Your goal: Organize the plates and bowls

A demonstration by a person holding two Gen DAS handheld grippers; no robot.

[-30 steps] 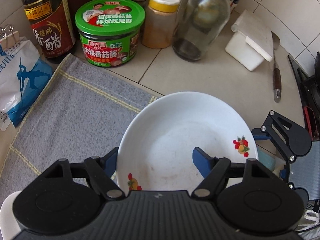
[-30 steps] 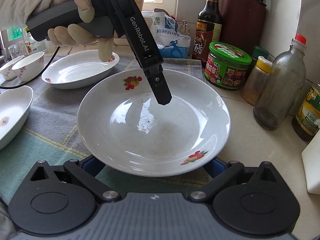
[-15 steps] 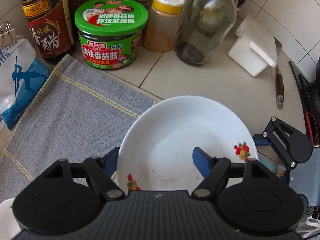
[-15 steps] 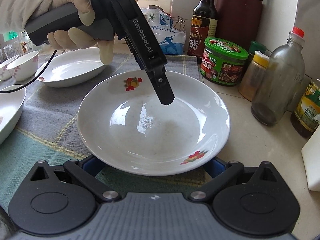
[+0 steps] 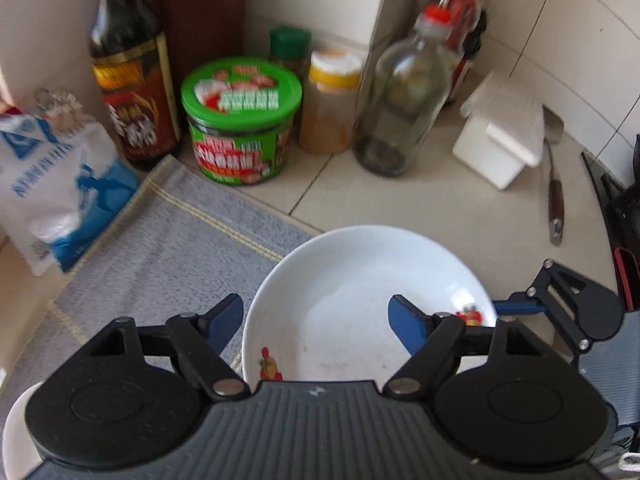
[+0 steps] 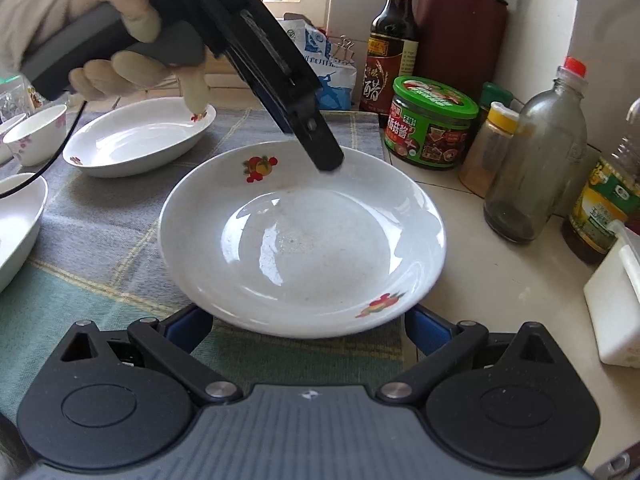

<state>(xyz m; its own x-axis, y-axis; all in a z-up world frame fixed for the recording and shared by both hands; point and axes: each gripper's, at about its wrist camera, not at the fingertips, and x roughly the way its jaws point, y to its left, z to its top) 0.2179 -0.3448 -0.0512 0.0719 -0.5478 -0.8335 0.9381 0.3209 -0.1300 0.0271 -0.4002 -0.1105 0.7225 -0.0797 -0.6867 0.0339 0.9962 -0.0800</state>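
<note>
A white deep plate [image 5: 360, 288] [image 6: 300, 240] with fruit prints lies half on the grey cloth [image 5: 168, 248], half on the tiled counter. My left gripper [image 5: 315, 304] hovers just above the plate's rim. Its jaws are opening and neither pad touches the plate. In the right wrist view its finger [image 6: 324, 152] hangs over the far rim, held by a gloved hand [image 6: 120, 68]. My right gripper [image 6: 308, 326] has its jaws wide at the near rim. Its fingertips are hidden under the plate. A second deep plate [image 6: 136, 140], a small bowl [image 6: 36, 132] and another dish [image 6: 16, 220] sit to the left.
Along the wall stand a dark vinegar bottle [image 5: 128, 80], a green-lidded jar [image 5: 240, 120], a yellow-capped jar [image 5: 328, 108] and a glass bottle [image 5: 400, 92]. A white box [image 5: 500, 132] and a knife [image 5: 554, 200] lie to the right, a salt bag [image 5: 60, 184] to the left.
My left gripper has let go of the plate's rim and risen, its finger now above the far rim instead of inside the plate. The plate and the right gripper have stayed put.
</note>
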